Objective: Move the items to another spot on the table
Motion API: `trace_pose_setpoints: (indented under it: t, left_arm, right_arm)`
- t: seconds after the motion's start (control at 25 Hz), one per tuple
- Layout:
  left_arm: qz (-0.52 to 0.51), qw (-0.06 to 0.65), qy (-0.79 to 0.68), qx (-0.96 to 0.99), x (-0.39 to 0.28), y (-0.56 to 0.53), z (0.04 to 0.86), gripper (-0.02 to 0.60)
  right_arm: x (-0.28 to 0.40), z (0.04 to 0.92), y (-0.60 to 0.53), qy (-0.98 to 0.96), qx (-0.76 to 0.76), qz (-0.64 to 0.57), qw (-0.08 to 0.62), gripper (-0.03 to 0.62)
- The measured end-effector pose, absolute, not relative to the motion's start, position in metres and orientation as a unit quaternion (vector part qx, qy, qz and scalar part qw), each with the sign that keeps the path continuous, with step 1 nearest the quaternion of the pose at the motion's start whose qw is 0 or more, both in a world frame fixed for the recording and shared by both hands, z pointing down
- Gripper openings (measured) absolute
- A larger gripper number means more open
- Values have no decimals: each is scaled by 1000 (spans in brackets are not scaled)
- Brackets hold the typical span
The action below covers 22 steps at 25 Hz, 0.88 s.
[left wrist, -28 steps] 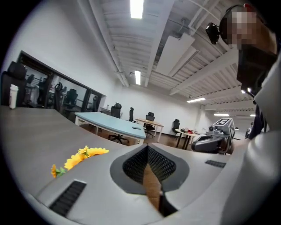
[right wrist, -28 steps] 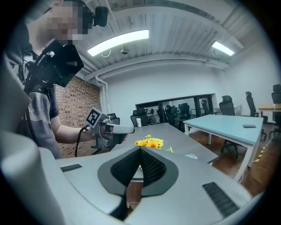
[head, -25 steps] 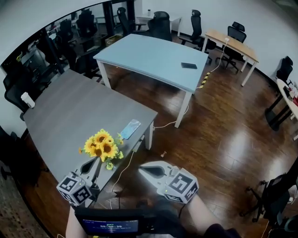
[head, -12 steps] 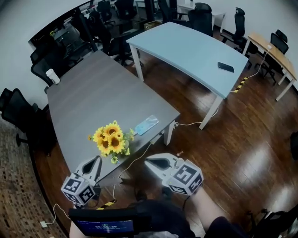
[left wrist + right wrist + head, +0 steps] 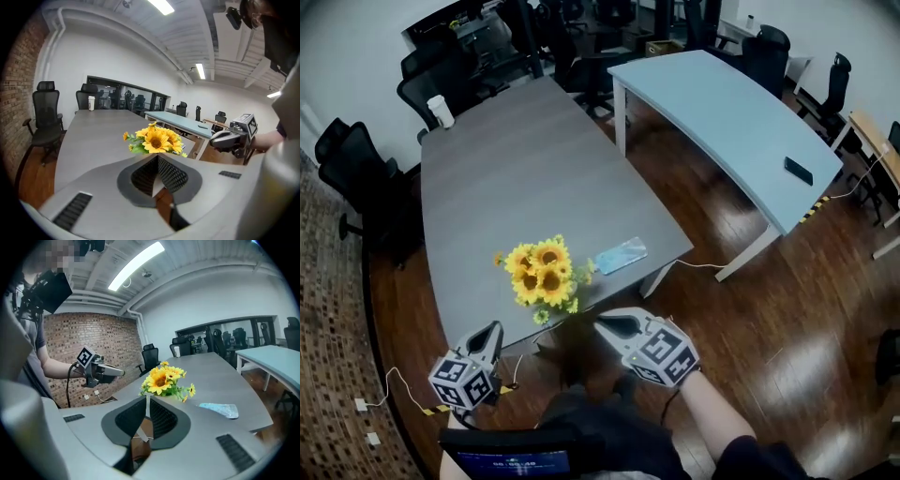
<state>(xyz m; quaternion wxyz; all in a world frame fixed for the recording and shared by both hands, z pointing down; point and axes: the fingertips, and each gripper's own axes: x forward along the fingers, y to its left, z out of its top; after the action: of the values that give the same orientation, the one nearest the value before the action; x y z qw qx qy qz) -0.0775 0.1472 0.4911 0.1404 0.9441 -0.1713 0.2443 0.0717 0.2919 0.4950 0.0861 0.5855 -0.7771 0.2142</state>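
Observation:
A bunch of yellow sunflowers (image 5: 544, 277) lies near the front edge of the grey table (image 5: 516, 169), with a light blue packet (image 5: 621, 255) just right of it. My left gripper (image 5: 492, 328) hovers in front of the table edge, below and left of the flowers, shut and empty. My right gripper (image 5: 605, 322) hangs below and right of the flowers; its jaws have just been opening, with a thin gap and nothing between them. In the left gripper view the sunflowers (image 5: 157, 139) sit straight ahead. In the right gripper view the sunflowers (image 5: 161, 378) and the packet (image 5: 218, 408) lie ahead.
A white cup (image 5: 441, 111) stands at the grey table's far end. A pale blue table (image 5: 722, 112) with a dark phone (image 5: 798, 171) is at the right. Black office chairs (image 5: 356, 178) line the left and far sides. A cable (image 5: 394, 384) runs over the floor.
The head view has swung so the grey table sits more centrally. Both grippers have sunk and tipped down toward the table's front edge. The flowers and packet have not moved.

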Motion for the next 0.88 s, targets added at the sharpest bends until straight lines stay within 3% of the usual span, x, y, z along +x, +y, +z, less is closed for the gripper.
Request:
trace_pose_setpoints:
  t: [0.12, 0.2, 0.32, 0.44, 0.48, 0.52, 0.72, 0.88]
  left_arm:
    - [261, 126, -152, 945, -73, 140, 513, 12]
    - [269, 117, -133, 947, -68, 132, 525, 12]
    - [278, 96, -106, 950, -62, 112, 538, 16]
    - [289, 93, -50, 952, -52, 105, 555, 170]
    - [296, 92, -24, 950, -50, 106, 563, 262]
    - [305, 85, 1, 948, -47, 107, 570, 314]
    - [341, 49, 68, 936, -30, 113, 606, 337]
    - [361, 9, 94, 928, -15, 112, 627, 342]
  right_arm:
    - [84, 511, 276, -758, 606, 222, 91, 47]
    - [90, 520, 265, -747, 616, 231, 97, 176]
    - [90, 529, 250, -741, 618, 238, 116, 213]
    - [88, 542, 237, -736, 612, 248, 149, 253]
    - [87, 547, 232, -733, 612, 250, 161, 269]
    - [86, 552, 226, -730, 613, 252, 170, 280]
    - [76, 584, 215, -716, 607, 265, 222, 337]
    - [90, 602, 218, -704, 604, 254, 274, 345]
